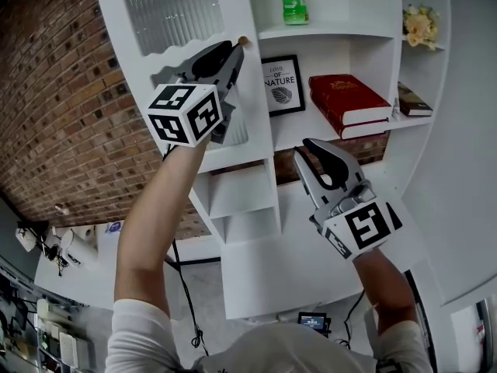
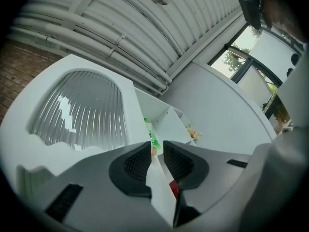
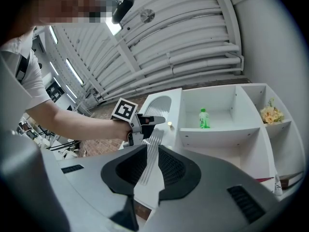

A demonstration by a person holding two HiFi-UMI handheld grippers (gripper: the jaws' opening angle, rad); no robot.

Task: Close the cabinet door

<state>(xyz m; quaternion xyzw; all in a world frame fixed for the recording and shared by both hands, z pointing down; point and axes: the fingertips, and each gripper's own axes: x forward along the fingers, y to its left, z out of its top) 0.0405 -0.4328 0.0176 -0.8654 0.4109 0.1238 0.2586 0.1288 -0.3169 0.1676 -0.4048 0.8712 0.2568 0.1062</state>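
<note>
The white cabinet door (image 1: 175, 10) with its ribbed glass pane stands swung open, left of the shelves. A small round knob (image 1: 243, 41) sits on its free edge. My left gripper (image 1: 235, 50) is raised to that edge, jaws shut, tips just short of the knob. In the left gripper view the knob (image 2: 153, 150) shows right past the tips of that gripper (image 2: 156, 146), beside the pane (image 2: 82, 110). My right gripper (image 1: 305, 152) hangs lower, in front of the shelves, shut and holding nothing. The right gripper view looks past its own jaws (image 3: 148, 151) at the door (image 3: 157, 105), the knob (image 3: 169, 124) and the left gripper (image 3: 161, 123).
Inside the cabinet are a green bottle (image 1: 293, 2) on the top shelf, a framed print (image 1: 282, 84), red books (image 1: 348, 103) and flowers (image 1: 419, 26) at the right. A brick wall (image 1: 62, 115) stands behind the door. Cables (image 1: 186, 301) lie on the floor below.
</note>
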